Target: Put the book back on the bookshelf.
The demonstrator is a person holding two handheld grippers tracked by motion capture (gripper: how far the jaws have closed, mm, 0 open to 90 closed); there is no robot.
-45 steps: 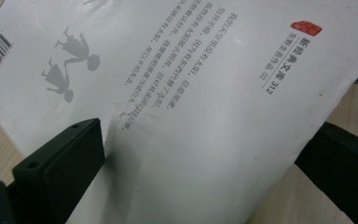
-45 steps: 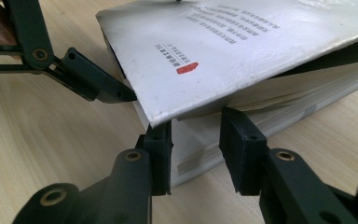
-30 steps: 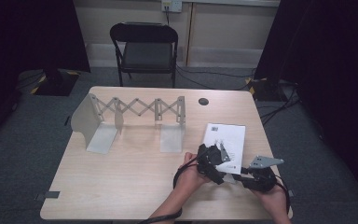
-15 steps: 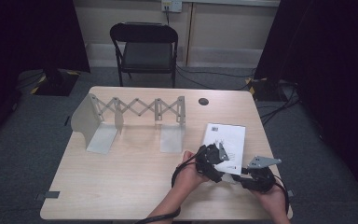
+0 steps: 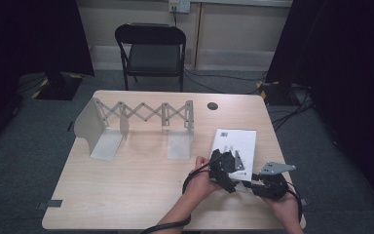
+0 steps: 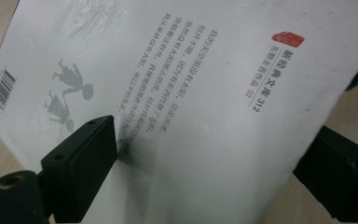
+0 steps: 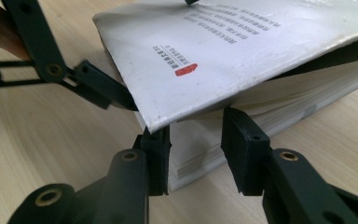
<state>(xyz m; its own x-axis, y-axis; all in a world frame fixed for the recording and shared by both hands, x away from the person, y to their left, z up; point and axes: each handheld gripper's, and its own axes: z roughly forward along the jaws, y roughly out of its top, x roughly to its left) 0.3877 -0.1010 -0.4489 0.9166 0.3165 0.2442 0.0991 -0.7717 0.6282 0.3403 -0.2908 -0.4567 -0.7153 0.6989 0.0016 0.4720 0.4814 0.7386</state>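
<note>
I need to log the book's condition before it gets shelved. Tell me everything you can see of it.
The book is a white paperback lying near the table's right front corner, back cover up. The cover shows a barcode, grey silhouettes of two children, vertical Chinese text and a red seal. Its glossy cover is lifted off the page block at the near corner, where the right gripper meets it. The left gripper straddles the cover, one of its fingers resting on it.

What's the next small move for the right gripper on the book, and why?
Probably ease the right gripper slightly forward, then close. The book has its cover lifted off the pages at the near corner, and the fingers sit open just under it, gripping nothing.
</note>
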